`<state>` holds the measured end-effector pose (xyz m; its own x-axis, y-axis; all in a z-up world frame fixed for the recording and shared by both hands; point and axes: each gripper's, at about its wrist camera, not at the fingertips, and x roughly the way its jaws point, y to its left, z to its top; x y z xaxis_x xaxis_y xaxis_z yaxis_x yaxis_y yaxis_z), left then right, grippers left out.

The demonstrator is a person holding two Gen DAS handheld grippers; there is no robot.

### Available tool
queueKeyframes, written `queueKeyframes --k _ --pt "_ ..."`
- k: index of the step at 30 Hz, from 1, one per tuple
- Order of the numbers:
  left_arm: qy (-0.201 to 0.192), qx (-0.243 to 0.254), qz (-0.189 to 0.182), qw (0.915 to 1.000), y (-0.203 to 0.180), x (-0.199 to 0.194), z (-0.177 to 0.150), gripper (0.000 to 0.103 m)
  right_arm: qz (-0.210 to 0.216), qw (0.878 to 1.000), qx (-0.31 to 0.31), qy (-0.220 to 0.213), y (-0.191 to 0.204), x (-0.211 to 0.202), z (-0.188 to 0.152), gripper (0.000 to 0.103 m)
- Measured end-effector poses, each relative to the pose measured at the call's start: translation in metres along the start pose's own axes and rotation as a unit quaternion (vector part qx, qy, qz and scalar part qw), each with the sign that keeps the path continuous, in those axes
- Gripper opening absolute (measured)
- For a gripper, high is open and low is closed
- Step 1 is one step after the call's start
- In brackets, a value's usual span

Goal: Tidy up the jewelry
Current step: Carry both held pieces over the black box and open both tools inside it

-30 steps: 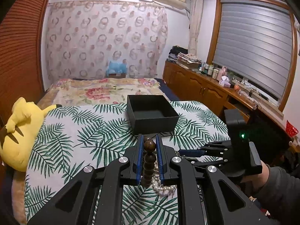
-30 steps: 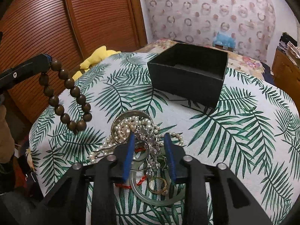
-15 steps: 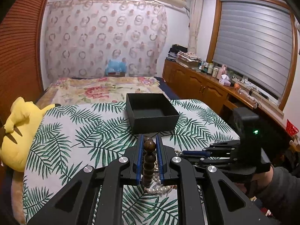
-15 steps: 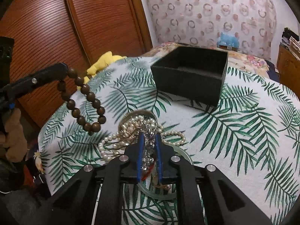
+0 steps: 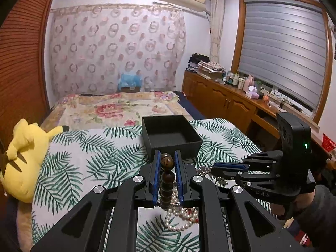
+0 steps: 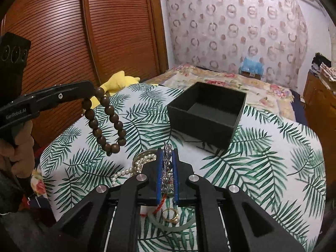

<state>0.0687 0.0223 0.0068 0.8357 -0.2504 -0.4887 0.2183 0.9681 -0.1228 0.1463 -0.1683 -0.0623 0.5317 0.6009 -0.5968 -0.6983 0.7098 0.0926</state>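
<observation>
My left gripper (image 5: 167, 157) is shut on a brown wooden bead bracelet (image 5: 167, 178), which hangs in a loop (image 6: 105, 121) from its tip (image 6: 92, 88) above the table's left side. My right gripper (image 6: 167, 153) closes tight on a silver chain ornament (image 6: 167, 163), lifted just above the jewelry pile; its pads press on it. In the left wrist view the right gripper (image 5: 214, 166) reaches in from the right. Below lie a pearl necklace (image 6: 126, 171), a gold ring (image 6: 170, 215) and a pale green bangle (image 6: 178, 227). An open black box (image 6: 199, 130) stands beyond them, with nothing visible inside.
The table wears a palm-leaf cloth (image 5: 84, 163). A yellow plush toy (image 5: 21, 161) lies at its left edge. A bed with a floral cover (image 5: 109, 109) is behind the table, slatted wooden doors (image 6: 117, 31) on the left, a low cabinet (image 5: 226, 100) on the right.
My right gripper went from open over the pile to shut on the silver ornament and rose with it. The left gripper kept its hold on the bead bracelet and hardly moved.
</observation>
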Motion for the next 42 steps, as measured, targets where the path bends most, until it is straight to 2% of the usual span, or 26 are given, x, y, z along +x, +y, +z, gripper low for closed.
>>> queueKeyframes --k 13,27,33,36,42 --pt "-0.011 0.016 0.003 0.9998 0.0 0.012 0.028 0.012 -0.035 0.999 -0.024 -0.027 -0.014 -0.006 0.036 0.01" --pt "-0.023 0.034 0.015 0.9991 0.0 0.039 0.074 0.012 -0.091 0.994 0.017 -0.058 -0.078 0.029 0.096 0.01" --pt "-0.015 0.038 0.023 0.9989 -0.002 0.062 0.09 0.012 -0.091 0.995 0.031 -0.037 -0.087 0.064 0.093 0.01" --pt "-0.006 0.04 0.025 0.9988 -0.003 0.076 0.096 0.012 -0.075 0.996 0.04 -0.017 -0.09 0.084 0.087 0.011" --pt "0.008 0.05 0.028 0.9983 -0.008 0.096 0.104 0.012 -0.065 0.997 0.041 -0.012 -0.088 0.087 0.073 0.018"
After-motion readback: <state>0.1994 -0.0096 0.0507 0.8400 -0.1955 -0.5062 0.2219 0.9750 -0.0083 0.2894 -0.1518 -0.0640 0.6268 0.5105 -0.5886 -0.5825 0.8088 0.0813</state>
